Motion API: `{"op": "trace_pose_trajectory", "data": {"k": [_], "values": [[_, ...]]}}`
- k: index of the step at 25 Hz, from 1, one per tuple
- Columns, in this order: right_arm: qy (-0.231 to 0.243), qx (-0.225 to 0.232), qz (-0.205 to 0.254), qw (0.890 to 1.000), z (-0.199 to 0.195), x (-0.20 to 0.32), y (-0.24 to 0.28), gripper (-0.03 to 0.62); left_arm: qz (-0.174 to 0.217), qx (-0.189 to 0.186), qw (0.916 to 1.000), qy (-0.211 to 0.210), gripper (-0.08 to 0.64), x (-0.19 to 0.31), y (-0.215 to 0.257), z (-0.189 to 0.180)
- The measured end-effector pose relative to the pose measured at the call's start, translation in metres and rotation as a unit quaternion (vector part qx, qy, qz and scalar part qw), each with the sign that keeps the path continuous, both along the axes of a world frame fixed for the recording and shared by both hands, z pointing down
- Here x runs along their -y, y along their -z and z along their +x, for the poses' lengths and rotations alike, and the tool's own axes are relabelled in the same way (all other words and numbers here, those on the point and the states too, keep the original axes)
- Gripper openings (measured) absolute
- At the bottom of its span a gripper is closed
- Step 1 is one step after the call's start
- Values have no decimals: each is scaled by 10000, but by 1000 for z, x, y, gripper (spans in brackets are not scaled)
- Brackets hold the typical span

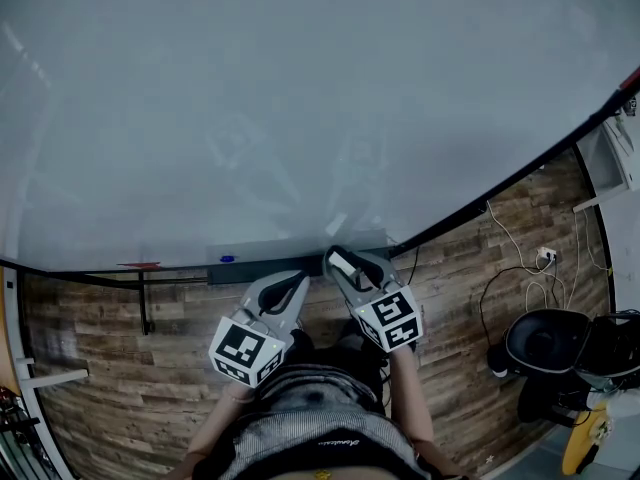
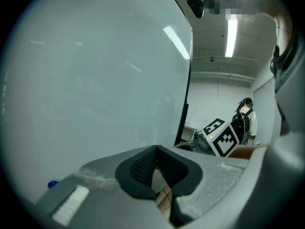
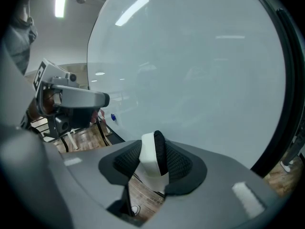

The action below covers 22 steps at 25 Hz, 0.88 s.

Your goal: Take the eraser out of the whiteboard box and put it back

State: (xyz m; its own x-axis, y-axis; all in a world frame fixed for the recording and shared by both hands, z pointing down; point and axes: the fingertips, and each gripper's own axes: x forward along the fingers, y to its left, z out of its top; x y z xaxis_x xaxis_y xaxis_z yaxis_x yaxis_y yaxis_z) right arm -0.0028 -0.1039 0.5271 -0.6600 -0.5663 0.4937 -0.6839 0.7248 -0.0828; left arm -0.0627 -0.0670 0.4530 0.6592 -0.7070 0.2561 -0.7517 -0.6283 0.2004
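White-and-black eraser (image 3: pixel 149 157) was pinched in the right gripper's (image 1: pixel 348 264) jaws, close to the whiteboard (image 1: pixel 300 98), right by the grey box (image 1: pixel 255 266) on its lower edge. Left gripper (image 2: pixel 156 162) was pressed together, empty. No readable writing anywhere, only black-and-white square markers (image 1: pixel 388 320) on the cubes.

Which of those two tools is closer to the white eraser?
Right. The right tool is clamped on the eraser; the left tool is empty, just to its left, not touching it.
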Motion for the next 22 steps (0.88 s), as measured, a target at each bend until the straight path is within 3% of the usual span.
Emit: {"op": "trace_pose_trajectory", "data": {"k": [22], "values": [[-57, 12, 19, 10000, -1, -1, -1, 158, 56, -37, 10000, 22, 2, -1, 3, -2]]}}
